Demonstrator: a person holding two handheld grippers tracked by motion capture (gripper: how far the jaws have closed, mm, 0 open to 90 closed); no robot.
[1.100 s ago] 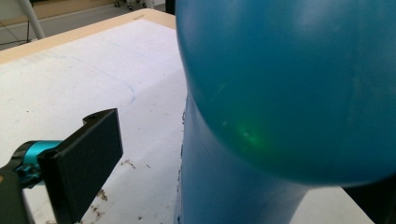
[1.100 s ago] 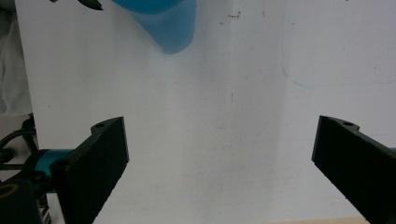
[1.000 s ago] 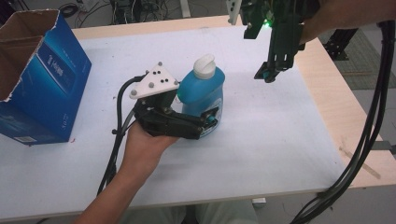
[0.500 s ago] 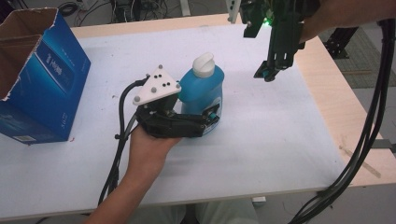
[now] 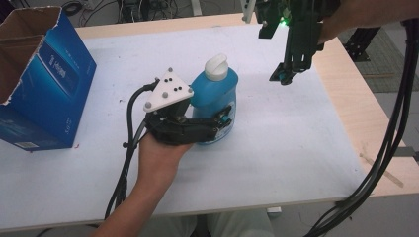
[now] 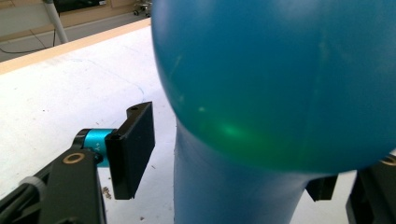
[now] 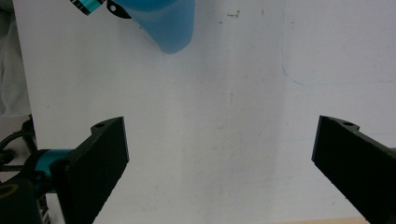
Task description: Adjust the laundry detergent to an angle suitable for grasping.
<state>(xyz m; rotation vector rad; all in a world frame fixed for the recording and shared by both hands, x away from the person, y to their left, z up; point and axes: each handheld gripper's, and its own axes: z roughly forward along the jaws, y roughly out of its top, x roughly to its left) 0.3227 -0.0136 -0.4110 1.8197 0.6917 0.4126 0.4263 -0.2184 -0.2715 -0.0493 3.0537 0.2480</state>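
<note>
Left gripper [image 5: 225,118]: fingers [image 6: 133,149] set either side of the blue bottle's [image 5: 215,98] lower body, contact not discernible. Bottle stands upright mid-table [image 5: 296,148]. Right gripper [image 5: 282,76]: fingers [image 7: 100,154] spread wide, raised above the table. Blue carton [image 5: 44,84] at left.

A bottle [image 5: 216,101] stands upright near the middle of the surface [image 5: 276,148]. The left gripper [image 5: 220,123] reaches in from the near edge, one of its fingers [image 6: 135,149] on each side of the bottle's lower body. An open box [image 5: 42,81] sits at the left edge, well apart from the bottle. The right gripper [image 5: 286,74] hangs above the far right part of the surface, its fingers [image 7: 100,154] spread wide.
</note>
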